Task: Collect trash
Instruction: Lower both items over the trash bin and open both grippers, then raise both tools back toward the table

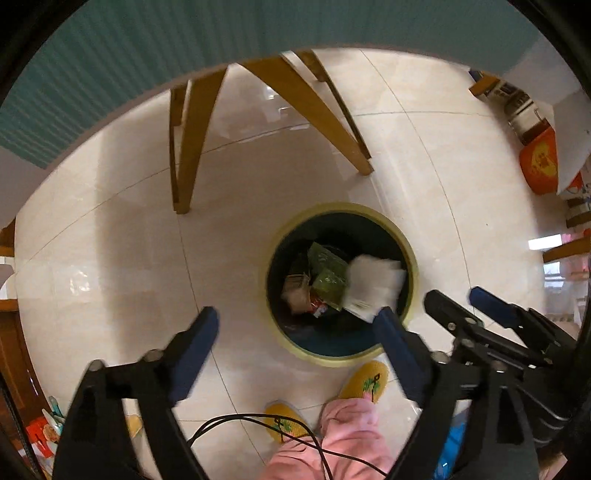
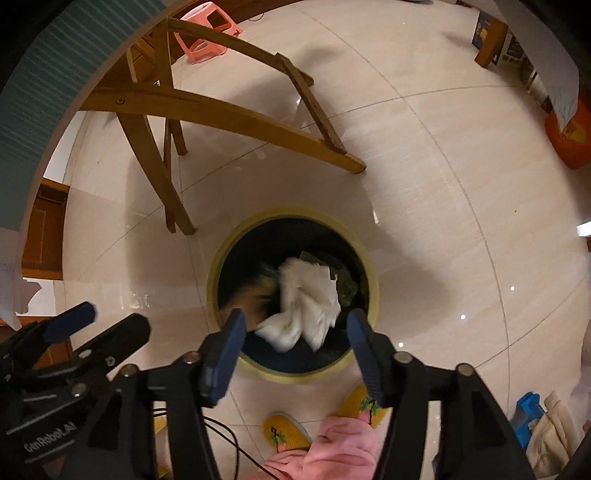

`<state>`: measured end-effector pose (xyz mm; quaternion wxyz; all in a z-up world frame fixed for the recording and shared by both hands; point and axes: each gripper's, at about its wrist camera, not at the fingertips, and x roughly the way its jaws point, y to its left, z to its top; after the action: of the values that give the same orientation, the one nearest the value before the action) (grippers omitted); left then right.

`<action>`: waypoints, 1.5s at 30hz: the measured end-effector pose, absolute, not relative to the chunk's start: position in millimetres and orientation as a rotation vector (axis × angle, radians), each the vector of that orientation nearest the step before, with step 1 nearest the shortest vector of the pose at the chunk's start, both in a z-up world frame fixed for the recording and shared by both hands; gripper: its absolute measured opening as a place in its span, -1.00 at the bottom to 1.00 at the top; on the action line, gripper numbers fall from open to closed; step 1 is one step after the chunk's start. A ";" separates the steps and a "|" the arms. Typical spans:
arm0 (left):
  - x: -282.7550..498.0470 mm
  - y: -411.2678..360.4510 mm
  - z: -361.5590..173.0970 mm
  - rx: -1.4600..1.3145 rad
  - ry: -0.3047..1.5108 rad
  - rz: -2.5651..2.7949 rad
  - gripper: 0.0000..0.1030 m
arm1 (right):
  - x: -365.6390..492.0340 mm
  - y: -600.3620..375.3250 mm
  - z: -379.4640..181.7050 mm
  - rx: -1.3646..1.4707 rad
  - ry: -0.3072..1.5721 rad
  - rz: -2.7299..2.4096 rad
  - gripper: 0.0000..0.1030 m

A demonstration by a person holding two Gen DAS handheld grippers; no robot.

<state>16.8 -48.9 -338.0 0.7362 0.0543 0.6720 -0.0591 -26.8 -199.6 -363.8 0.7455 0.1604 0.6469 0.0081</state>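
A round trash bin with a yellow rim (image 1: 415,271) (image 2: 218,266) stands on the tiled floor. Inside lie green wrappers (image 1: 327,277) and other packets. A crumpled white tissue (image 1: 373,286) (image 2: 306,306), blurred, is in the air at the bin's mouth, touching neither gripper. My left gripper (image 1: 295,328) is open and empty, above the floor just left of the bin. My right gripper (image 2: 295,328) is open and empty, straight above the bin's near rim. Each gripper shows in the other's view, the right one (image 1: 465,302) and the left one (image 2: 110,317).
Wooden chair legs (image 1: 188,147) (image 2: 229,114) stand just behind the bin. A pink stool (image 2: 207,29) is farther back. An orange container (image 1: 539,162) (image 2: 569,136) and shelves are at the right. My yellow slippers (image 1: 365,380) (image 2: 284,432) and pink trousers are directly below.
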 end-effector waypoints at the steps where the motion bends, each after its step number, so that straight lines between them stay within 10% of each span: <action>1: 15.5 -45.6 -335.4 0.114 1.469 -0.129 0.79 | -26.3 -198.1 -360.1 0.343 1.407 0.015 0.29; 15: 5.2 -17.4 -268.4 0.053 1.417 -0.129 0.81 | -32.7 -199.8 -293.1 0.368 1.320 -0.003 0.44; 45: -46.9 3.1 44.9 -0.055 1.047 -0.213 0.81 | -89.1 -190.6 12.0 0.255 1.046 0.147 0.44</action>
<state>-46.9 3.1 44.9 0.8604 -0.0264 0.4987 -0.1017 -89.1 -190.6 12.0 0.8559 0.1213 0.4978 0.0702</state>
